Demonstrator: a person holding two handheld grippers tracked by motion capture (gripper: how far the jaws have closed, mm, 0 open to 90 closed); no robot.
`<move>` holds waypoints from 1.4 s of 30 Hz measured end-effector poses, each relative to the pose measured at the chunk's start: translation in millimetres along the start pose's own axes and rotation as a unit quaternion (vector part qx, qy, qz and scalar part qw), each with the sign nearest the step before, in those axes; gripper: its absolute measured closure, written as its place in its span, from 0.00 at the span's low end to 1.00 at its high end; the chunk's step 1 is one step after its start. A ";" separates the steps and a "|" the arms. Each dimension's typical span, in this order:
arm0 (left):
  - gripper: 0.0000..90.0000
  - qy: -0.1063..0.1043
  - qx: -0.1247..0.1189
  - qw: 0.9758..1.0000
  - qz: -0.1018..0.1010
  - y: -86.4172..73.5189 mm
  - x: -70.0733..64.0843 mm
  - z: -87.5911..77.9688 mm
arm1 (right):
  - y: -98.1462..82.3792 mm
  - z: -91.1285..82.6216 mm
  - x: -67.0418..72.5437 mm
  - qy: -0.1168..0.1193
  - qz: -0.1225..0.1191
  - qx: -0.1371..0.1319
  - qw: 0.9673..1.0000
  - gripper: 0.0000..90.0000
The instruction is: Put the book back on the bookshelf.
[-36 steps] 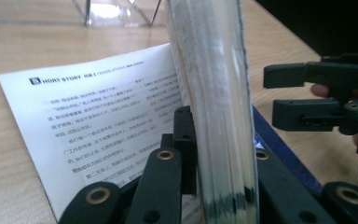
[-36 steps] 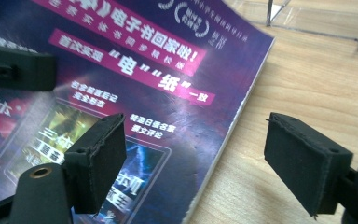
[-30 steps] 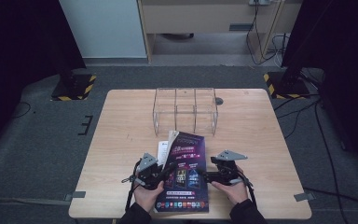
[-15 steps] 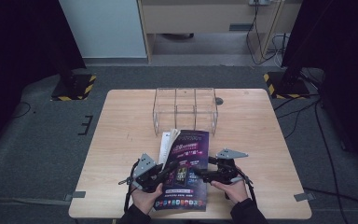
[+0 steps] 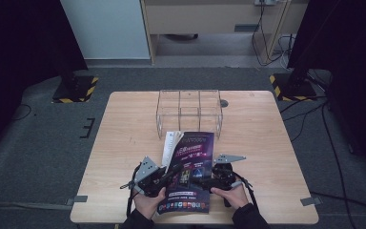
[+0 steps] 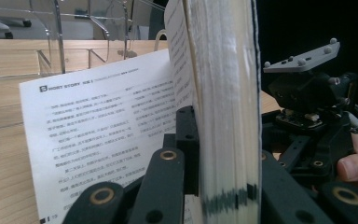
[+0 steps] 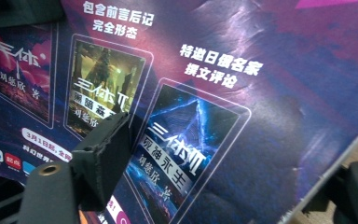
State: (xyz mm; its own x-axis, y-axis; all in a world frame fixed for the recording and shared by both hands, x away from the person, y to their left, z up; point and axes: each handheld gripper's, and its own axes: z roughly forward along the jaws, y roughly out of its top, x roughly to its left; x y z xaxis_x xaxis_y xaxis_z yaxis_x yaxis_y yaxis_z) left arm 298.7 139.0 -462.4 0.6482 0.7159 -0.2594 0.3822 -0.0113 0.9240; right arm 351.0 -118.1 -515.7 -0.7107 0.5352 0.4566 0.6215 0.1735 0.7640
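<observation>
Grey carpet floor (image 5: 43, 143), wood cabinet (image 5: 209, 19) behind, dim rm.

Thick magazine (image 5: 189, 171) — glossy purple cover up, white pages fanning open at left side — lies near table's (image 5: 124, 143) front edge, centre.

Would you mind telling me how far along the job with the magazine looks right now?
Done: the magazine is partly opened, white pages fanned at its left. In hand: the left gripper clamps its page block and the right gripper pinches the cover. Left, probably: the clear rack behind holds nothing yet.
</observation>
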 end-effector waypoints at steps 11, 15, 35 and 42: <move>0.92 0.005 -0.002 1.000 -0.011 -3.1 5.9 1.2 | 3.3 -11.7 -0.5 0.005 0.032 0.003 0.999 0.68; 0.92 0.010 -0.002 1.000 -0.015 -3.9 9.7 1.3 | 4.6 -16.7 -0.7 0.021 0.046 -0.005 0.999 0.79; 0.75 0.060 0.022 0.998 -0.028 -10.0 30.1 4.9 | 6.9 -19.1 8.2 0.033 0.062 -0.030 0.997 0.91; 0.61 0.065 0.020 0.997 -0.041 -12.2 37.1 3.8 | 9.0 -21.1 12.6 0.032 0.064 -0.041 0.997 0.92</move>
State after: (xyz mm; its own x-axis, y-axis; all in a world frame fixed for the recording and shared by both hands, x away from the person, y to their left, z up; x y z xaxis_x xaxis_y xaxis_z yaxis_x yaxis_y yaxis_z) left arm 320.6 163.0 -484.3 0.5243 0.8000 -0.2918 0.4571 0.0246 0.8891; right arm 340.6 -127.3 -493.4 -0.6484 0.4945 0.5788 0.6814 0.0379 0.7310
